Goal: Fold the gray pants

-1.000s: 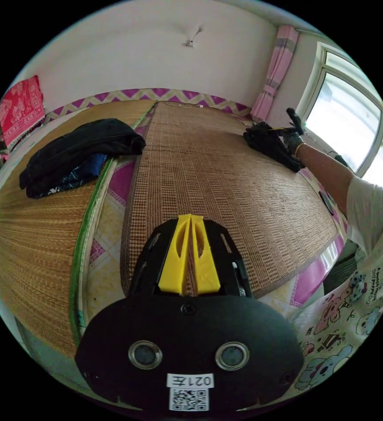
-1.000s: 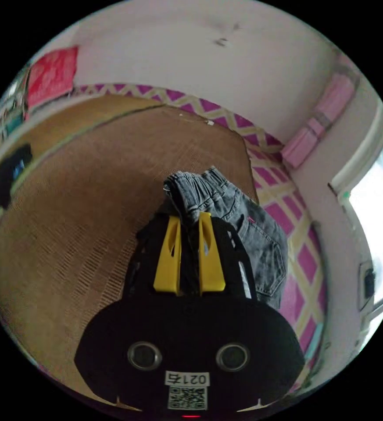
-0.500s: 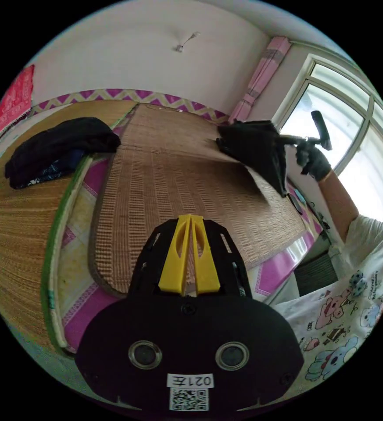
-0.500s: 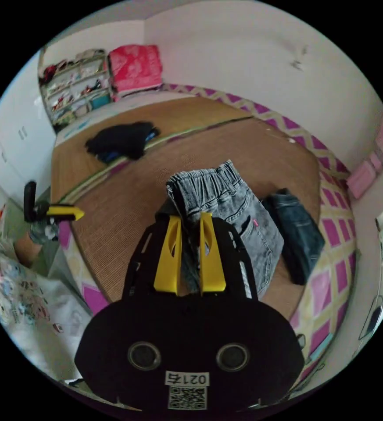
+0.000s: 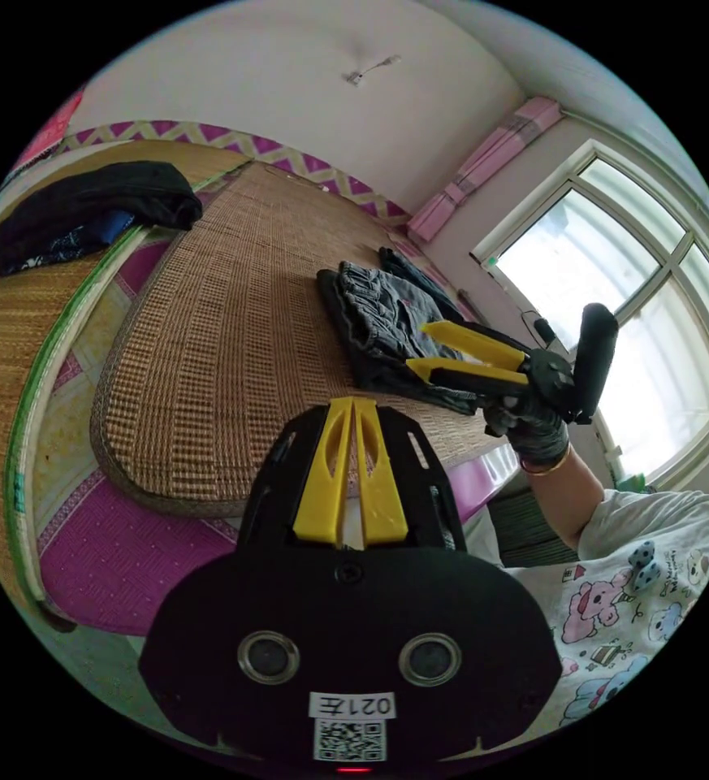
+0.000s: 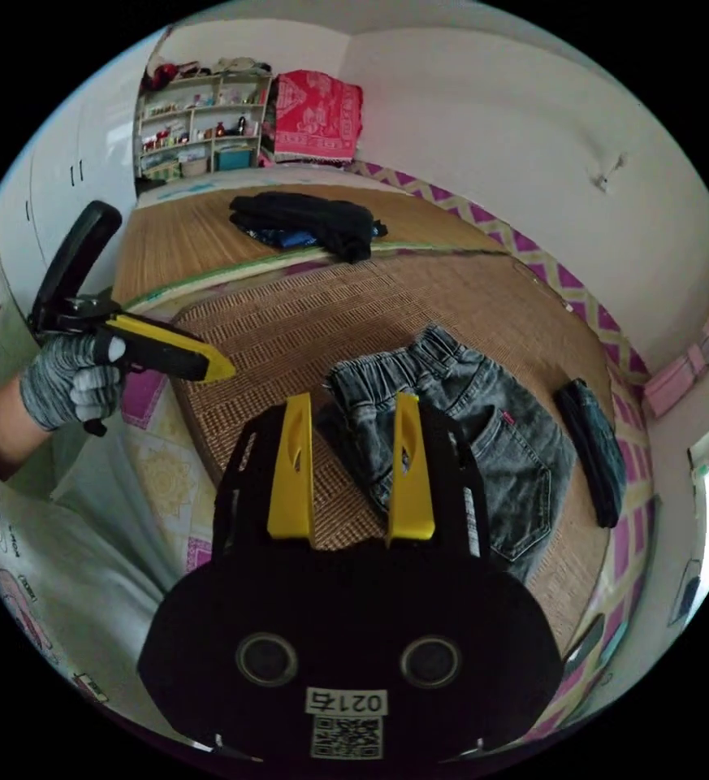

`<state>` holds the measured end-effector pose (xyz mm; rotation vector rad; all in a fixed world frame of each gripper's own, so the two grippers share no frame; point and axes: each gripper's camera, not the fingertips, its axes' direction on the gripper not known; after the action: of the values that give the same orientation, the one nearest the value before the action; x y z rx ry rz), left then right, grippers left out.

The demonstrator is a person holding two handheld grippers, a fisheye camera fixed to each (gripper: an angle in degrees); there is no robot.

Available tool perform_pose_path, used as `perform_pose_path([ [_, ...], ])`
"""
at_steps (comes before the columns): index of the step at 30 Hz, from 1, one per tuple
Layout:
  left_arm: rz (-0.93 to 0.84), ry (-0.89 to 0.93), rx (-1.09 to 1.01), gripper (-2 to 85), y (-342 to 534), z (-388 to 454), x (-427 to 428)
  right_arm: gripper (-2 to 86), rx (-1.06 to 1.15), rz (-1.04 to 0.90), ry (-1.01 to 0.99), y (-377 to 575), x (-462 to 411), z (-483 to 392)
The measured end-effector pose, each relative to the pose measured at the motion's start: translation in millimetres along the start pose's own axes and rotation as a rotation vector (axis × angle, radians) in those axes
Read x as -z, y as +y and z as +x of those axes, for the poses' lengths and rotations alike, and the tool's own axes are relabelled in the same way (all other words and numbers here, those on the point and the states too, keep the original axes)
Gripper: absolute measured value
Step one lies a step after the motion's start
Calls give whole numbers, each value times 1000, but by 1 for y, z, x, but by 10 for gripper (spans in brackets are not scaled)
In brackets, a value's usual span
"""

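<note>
The gray pants (image 6: 484, 422) lie loosely folded on the woven mat (image 6: 305, 325), waistband toward the mat's middle. My right gripper (image 6: 352, 398) hovers open just above their near edge, nothing between its jaws. In the left gripper view the pants (image 5: 378, 313) rest near the mat's (image 5: 232, 325) window-side edge, and the right gripper (image 5: 417, 347), held by a gloved hand (image 5: 533, 426), is open beside them. My left gripper (image 5: 352, 404) is shut and empty, off the mat's near corner. The right gripper view shows the left gripper (image 6: 222, 372) far from the pants.
A dark folded pair of jeans (image 6: 594, 451) lies just beyond the gray pants. A black clothes pile (image 6: 313, 219) sits on the far straw mat, seen too as the black pile (image 5: 86, 207). Shelves (image 6: 200, 122) and a red cloth (image 6: 317, 114) stand at the back wall.
The right gripper carried the gray pants over the mat, set them down beside the dark jeans, opened and drew back. The left gripper stayed shut.
</note>
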<state>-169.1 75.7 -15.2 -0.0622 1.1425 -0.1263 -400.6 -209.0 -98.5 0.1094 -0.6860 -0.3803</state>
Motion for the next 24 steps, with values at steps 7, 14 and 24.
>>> perform_pose_path([
  [7,4,-20,-26,-10,9,12,-14,115,28,-100,179,8,-55,-2],
  [14,6,-62,-47,-10,12,18,-25,47,-523,274,-117,95,93,195],
  [24,-51,-34,-77,-10,-1,52,-89,47,-1040,434,63,376,241,448],
])
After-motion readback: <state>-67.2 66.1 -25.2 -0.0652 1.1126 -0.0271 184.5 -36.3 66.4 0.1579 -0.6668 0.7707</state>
